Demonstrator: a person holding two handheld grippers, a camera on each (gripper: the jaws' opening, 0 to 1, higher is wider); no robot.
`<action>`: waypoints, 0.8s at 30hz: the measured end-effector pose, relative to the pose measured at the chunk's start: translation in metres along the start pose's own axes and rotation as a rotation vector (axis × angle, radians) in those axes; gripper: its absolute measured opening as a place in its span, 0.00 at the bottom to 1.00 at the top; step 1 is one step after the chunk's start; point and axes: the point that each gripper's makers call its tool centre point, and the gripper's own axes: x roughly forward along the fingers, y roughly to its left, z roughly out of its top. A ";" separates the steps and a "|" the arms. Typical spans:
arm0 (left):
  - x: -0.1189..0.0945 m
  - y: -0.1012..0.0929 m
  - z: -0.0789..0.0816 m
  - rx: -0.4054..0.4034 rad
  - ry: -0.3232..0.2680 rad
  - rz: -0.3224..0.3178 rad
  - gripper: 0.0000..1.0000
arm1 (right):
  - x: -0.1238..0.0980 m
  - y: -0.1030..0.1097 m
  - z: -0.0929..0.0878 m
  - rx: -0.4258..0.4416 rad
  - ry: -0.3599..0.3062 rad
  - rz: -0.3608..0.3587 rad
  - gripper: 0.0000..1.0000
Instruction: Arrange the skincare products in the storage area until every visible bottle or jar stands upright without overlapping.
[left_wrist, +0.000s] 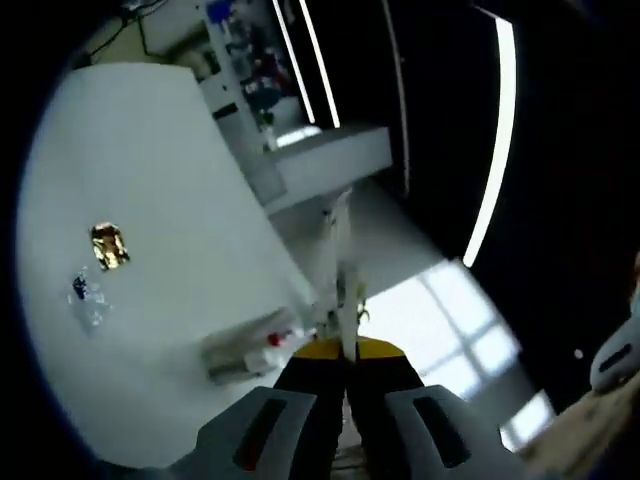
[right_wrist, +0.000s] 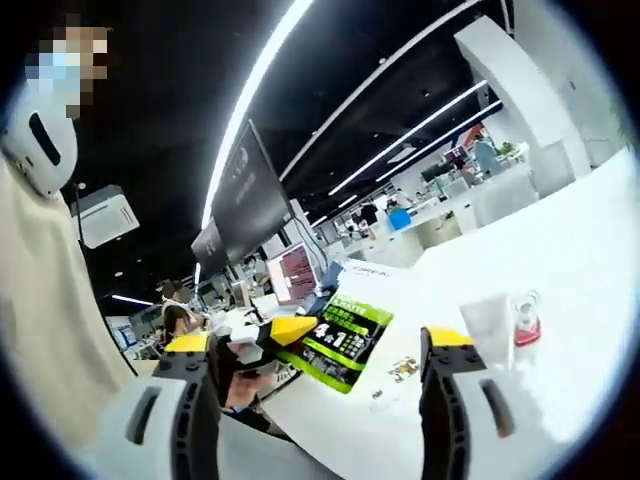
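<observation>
My left gripper (left_wrist: 346, 352) is shut on a flat green and black sachet (left_wrist: 341, 285), seen edge-on as a thin strip rising from the yellow tips. In the right gripper view the same sachet (right_wrist: 345, 340) hangs in the air, pinched by the left gripper (right_wrist: 285, 330) coming in from the left. My right gripper (right_wrist: 318, 340) stands wide open, its jaws on either side of the sachet and not touching it. A clear jar with a red cap (left_wrist: 245, 355) lies on its side on the white table (left_wrist: 150, 160). A frosted tube (right_wrist: 490, 322) and the red-capped jar (right_wrist: 526, 326) rest on the table (right_wrist: 560, 250).
A small gold packet (left_wrist: 108, 245) and a clear bluish packet (left_wrist: 85, 295) lie apart on the table. Small packets (right_wrist: 404, 369) sit near its edge. A person in a cream top (right_wrist: 40, 300) stands at the left. Desks and screens (right_wrist: 290, 272) fill the background.
</observation>
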 end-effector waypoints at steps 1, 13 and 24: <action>0.000 0.003 0.002 -0.061 -0.019 0.007 0.00 | -0.002 -0.004 -0.002 -0.003 0.006 -0.015 0.85; 0.016 0.056 0.003 -0.282 -0.112 0.078 0.00 | -0.023 -0.044 -0.039 0.002 0.089 -0.160 0.90; 0.017 0.103 -0.022 -0.322 -0.097 0.192 0.00 | -0.040 -0.070 -0.068 0.016 0.137 -0.254 0.91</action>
